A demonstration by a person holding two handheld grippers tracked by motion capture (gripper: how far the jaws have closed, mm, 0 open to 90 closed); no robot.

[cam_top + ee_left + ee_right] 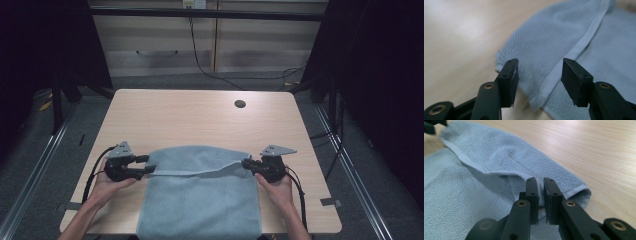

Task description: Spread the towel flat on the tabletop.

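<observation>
The left gripper (146,165) had let go: its jaws stood apart, astride the towel (200,200)'s folded-over left corner (537,100), pads off the cloth, which lay slack on the table (200,115) between and just ahead of them. Ahead of that gripper the far part of the towel was doubled toward the person, its pale hem (200,171) running across from one gripper to the other. The right gripper (246,163) was clamped on the hem at the right corner (537,186), the cloth pinched between nearly closed jaws and lifted slightly. By my reading the fold was laid and half released; the right corner was left to set down, then any further fold. The towel's long axis ran from the person toward the far edge, its near end hanging over the table's front edge below both grippers.
</observation>
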